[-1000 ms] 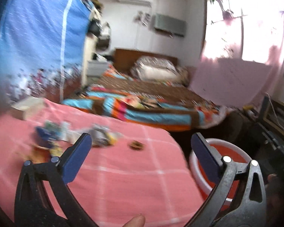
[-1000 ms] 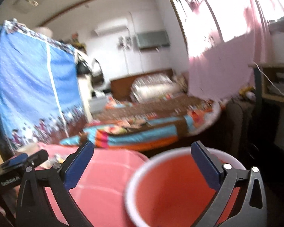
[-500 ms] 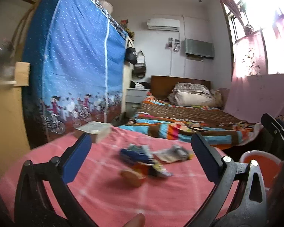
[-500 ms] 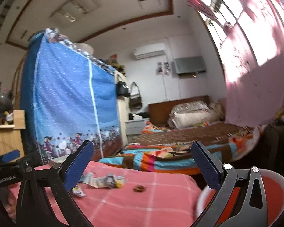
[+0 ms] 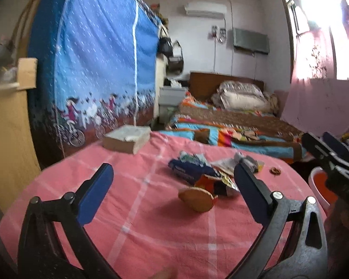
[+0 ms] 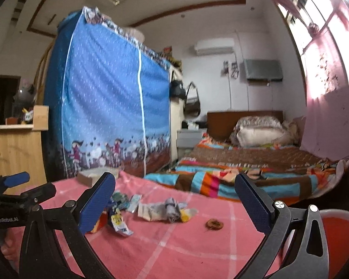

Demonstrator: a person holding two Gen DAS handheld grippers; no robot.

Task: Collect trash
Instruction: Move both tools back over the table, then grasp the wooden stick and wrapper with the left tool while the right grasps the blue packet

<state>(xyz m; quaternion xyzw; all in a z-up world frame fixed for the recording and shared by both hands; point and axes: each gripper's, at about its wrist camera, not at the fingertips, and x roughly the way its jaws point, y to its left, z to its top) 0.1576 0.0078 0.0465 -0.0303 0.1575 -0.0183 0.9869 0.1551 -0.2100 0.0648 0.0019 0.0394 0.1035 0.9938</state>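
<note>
A pile of trash lies on the pink checked tablecloth (image 5: pixel 132 211): a blue wrapper (image 5: pixel 188 171), crumpled paper (image 5: pixel 228 164), a round brown piece (image 5: pixel 196 198) and a small brown bit (image 5: pixel 274 171). My left gripper (image 5: pixel 172 190) is open and empty, just short of the round brown piece. My right gripper (image 6: pixel 174 200) is open and empty, above the cloth, facing the crumpled wrappers (image 6: pixel 167 210) and the small brown bit (image 6: pixel 214 224). The red bin with a white rim (image 6: pixel 337 230) sits at the right, partly hidden by the gripper.
A flat cardboard box (image 5: pixel 126 139) lies at the table's far left edge. A blue fabric wardrobe (image 5: pixel 100 69) and a wooden desk (image 6: pixel 16 153) stand on the left. A bed with a striped blanket (image 6: pixel 244 174) lies behind the table. The right gripper also shows in the left wrist view (image 5: pixel 332 160).
Both grippers have swung left from the red bin toward the trash pile. The left one now looks down on the pile from closer. Both stay open and empty.
</note>
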